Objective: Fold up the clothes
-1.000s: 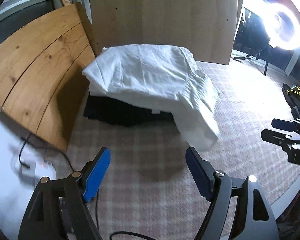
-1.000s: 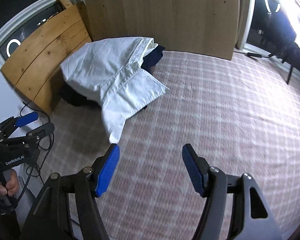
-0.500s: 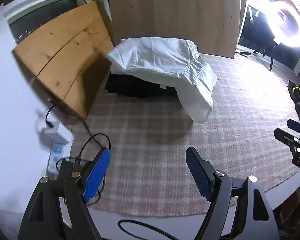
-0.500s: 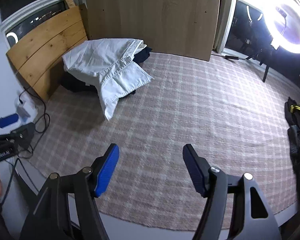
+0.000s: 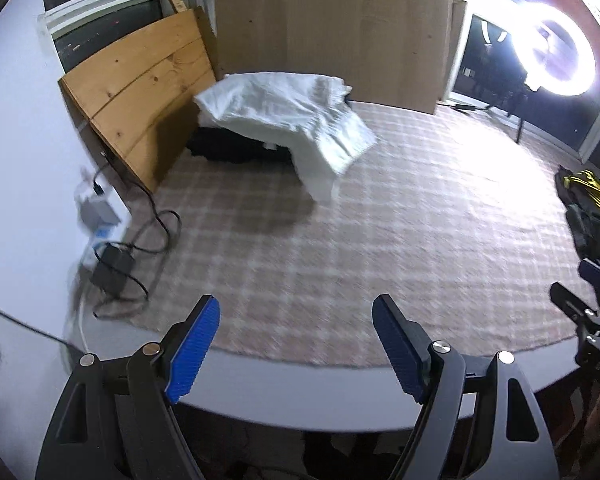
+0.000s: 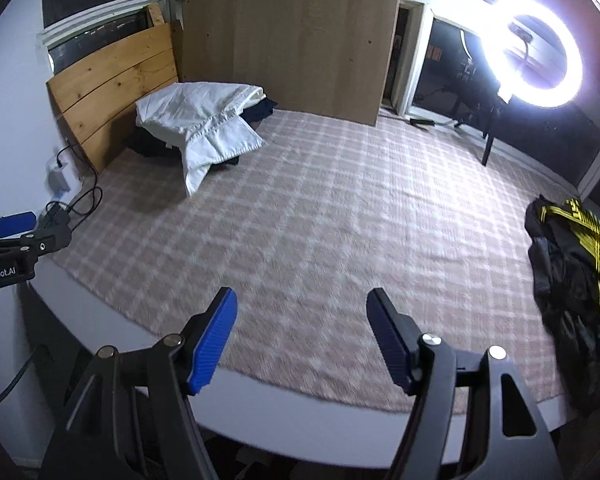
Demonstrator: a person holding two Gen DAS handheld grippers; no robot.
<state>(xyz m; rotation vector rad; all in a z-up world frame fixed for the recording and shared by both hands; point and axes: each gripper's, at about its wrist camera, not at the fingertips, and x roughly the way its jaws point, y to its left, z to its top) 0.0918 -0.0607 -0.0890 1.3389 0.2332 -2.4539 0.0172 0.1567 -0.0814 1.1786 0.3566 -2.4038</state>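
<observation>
both tongs [image 5: 296,344] [image 6: 302,334] gape empty; white garment's [image 6: 204,128] loose end trails toward them.

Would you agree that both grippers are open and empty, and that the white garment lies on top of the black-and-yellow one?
Not quite: the white garment lies over a dark pile by the wooden boards, while the black-and-yellow garment sits apart at the rug's right edge, as the right wrist view shows. The left gripper and right gripper are indeed open and empty.
</observation>
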